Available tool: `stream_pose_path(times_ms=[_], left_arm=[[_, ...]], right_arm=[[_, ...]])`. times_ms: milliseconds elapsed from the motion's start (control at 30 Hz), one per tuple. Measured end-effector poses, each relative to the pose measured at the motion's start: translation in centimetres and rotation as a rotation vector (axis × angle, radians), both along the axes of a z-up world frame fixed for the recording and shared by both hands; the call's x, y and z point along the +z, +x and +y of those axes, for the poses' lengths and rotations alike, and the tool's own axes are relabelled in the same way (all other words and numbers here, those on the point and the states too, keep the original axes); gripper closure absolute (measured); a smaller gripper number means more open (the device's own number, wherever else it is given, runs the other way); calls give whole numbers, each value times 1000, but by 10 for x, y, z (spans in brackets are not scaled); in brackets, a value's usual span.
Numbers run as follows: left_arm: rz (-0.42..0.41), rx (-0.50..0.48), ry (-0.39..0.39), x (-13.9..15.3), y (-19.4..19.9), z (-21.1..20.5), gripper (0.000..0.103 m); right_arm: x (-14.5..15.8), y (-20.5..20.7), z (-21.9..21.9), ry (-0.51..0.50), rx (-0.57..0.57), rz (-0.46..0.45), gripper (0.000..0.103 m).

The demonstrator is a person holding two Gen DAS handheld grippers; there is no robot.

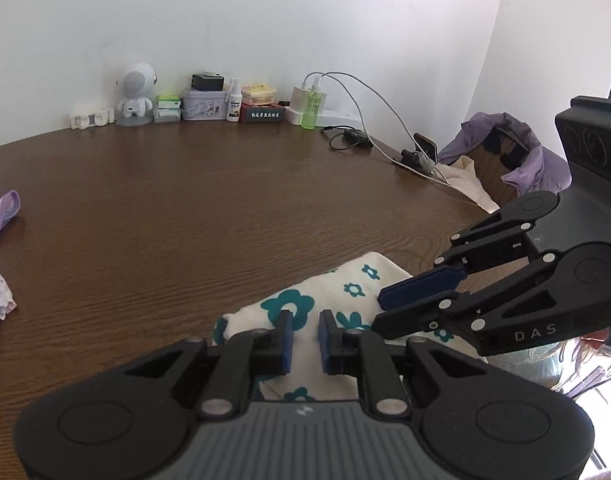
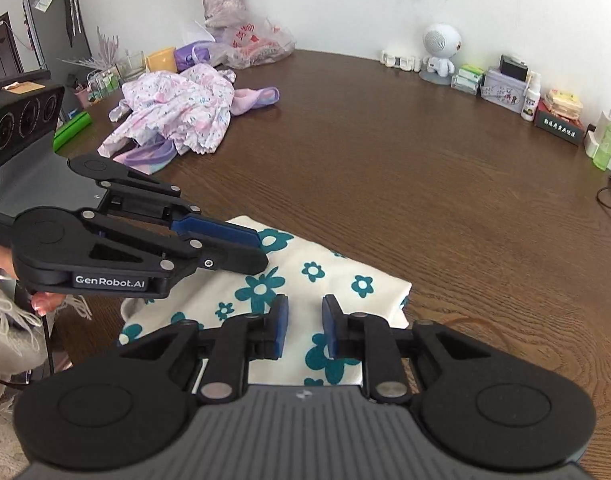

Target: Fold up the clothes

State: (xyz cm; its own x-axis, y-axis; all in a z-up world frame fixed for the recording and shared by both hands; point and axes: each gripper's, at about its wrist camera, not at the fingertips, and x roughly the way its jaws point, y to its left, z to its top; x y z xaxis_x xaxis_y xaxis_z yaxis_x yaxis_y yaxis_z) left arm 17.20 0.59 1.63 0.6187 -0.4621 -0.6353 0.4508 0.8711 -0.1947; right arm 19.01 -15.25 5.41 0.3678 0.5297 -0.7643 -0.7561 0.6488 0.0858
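A cream garment with teal flowers (image 2: 337,280) lies folded on the brown wooden table (image 2: 385,168), near its front edge. My right gripper (image 2: 305,320) hovers over the garment's near part, open by a narrow gap with nothing between its blue pads. My left gripper (image 1: 305,338) hangs over the same garment (image 1: 345,280), also open and holding nothing. Each gripper shows in the other's view: the right gripper (image 1: 379,310) comes in from the right, the left gripper (image 2: 263,252) from the left, their tips close together above the cloth.
A heap of pink and lilac floral clothes (image 2: 173,112) lies at the table's far left. Along the wall stand a white robot-shaped speaker (image 1: 134,92), a tin (image 1: 203,105), bottles, a power strip with cables (image 1: 369,120) and a phone on a stand (image 1: 425,148). A box draped in purple cloth (image 1: 505,152) sits beyond the right edge.
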Motion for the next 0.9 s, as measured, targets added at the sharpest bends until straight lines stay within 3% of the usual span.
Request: stream_pose_path(times_ms=[267, 433, 533, 667, 800, 833, 900], left_arm=[[-19, -39, 75, 1, -1, -8, 89], [-92, -46, 47, 17, -35, -6, 88], [-125, -58, 48, 19, -55, -7, 88], [-68, -44, 89, -6, -53, -11, 88], [-79, -17, 49, 3, -60, -6, 87], [-89, -12, 42, 7, -63, -5, 83], [-111, 14, 21, 17, -75, -4, 63]], right_arm=[[-10, -3, -3, 6, 4, 2, 84], [7, -16, -22, 96, -40, -5, 81], [6, -27, -31, 96, -25, 10, 79], [-9, -24, -28, 55, -33, 35, 79], [-15, -25, -30, 79, -56, 46, 78], [-11, -27, -33, 95, -64, 45, 76], [-4, -33, -42, 130, -87, 29, 62]])
